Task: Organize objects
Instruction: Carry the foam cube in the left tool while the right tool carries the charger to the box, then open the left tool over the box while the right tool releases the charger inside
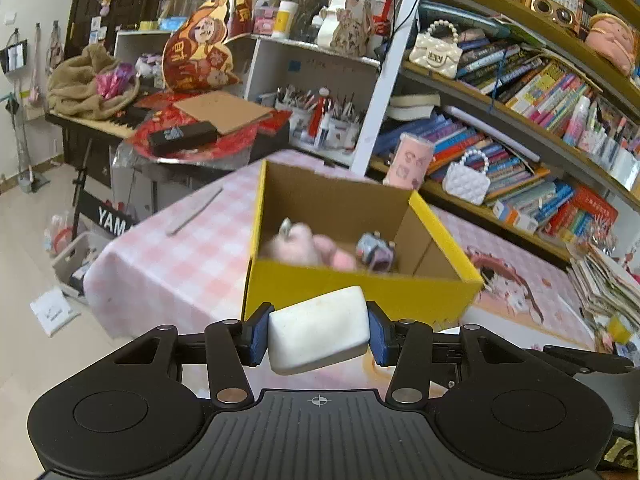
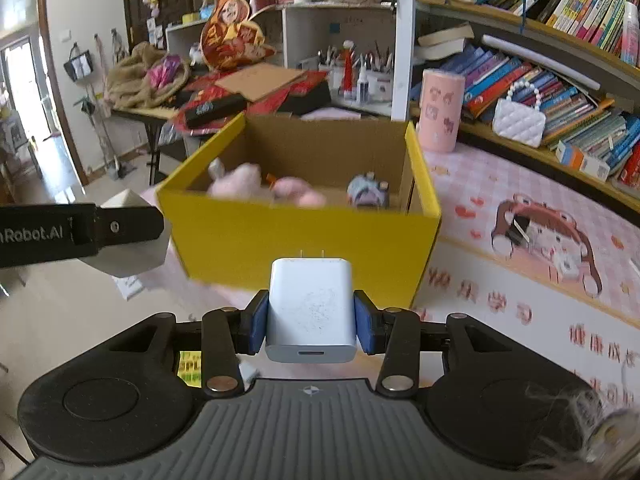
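Firmly pinched between the blue pads of the left gripper [image 1: 319,330], a smooth white block [image 1: 319,330] with rounded edges sits slightly tilted; the fingers [image 1: 258,334] press both its ends. The right gripper [image 2: 310,322] clamps a white wall charger [image 2: 310,312] the same way, its two metal prongs pointing away and its port slot facing the camera. In the right wrist view the left gripper's black finger and its white block show at the left edge, just beside the box.

Just beyond both sets of fingers stands an open cardboard box [image 1: 360,290], yellow outside and plain brown inside. Its floor holds a fuzzy pink plush toy [image 2: 248,184] at the left and a small grey-purple toy [image 2: 366,192] at the right.

The box rests on a bench [image 1: 168,256] covered in glossy pink-and-white checked cloth with a cartoon print at the right. A pink cylinder [image 2: 442,110] stands by the box's far right corner. Crowded bookshelves [image 1: 540,92] fill the right wall, and a cluttered keyboard stand sits far left.
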### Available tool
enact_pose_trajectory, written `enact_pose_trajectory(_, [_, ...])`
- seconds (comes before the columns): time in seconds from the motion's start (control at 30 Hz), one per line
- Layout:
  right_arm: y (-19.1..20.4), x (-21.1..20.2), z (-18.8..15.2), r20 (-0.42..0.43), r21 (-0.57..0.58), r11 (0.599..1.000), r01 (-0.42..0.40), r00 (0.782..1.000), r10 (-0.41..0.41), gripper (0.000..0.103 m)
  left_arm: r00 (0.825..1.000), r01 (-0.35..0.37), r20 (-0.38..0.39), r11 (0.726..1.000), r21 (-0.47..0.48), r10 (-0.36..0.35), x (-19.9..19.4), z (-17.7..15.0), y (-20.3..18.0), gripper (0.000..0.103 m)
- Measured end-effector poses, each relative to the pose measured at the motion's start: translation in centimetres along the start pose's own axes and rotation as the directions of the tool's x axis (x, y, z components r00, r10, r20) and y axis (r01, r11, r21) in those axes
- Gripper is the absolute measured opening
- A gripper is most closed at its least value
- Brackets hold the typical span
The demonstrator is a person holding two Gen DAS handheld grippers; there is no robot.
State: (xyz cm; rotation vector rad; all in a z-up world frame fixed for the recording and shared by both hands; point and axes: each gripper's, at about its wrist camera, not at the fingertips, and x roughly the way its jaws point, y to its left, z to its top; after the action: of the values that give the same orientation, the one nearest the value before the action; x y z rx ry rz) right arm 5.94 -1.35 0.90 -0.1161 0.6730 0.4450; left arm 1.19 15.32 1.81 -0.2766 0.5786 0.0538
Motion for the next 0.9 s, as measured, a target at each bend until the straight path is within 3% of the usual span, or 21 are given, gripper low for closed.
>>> enact_pose_trajectory(0.3, [-1.9,3.4,5.1,0.075,-0.035,0.999,-0.004,0.997,0.007,0.041,0.999,0.001,0.046,1.000,-0.004,-0.001,3.9,3.5,-1.0,0.047])
enact_pose_trajectory(0.7, [-3.9,11.2,6.8,-0.053,-0.082,0.996,-0.043,0.998,0.039,0.041,0.999,-0.043,-0.028,0.999,0.013,0.043,10.8,4.9,-2.8,0.047])
enact_pose_trajectory(0.9, [-4.0,11.2,7.0,-0.025,-0.101,0.994,-0.048,0.999,0.046,0.044,0.997,-0.048,-0.063,0.999,0.023,0.049,12.6,5.2,-3.5,0.050])
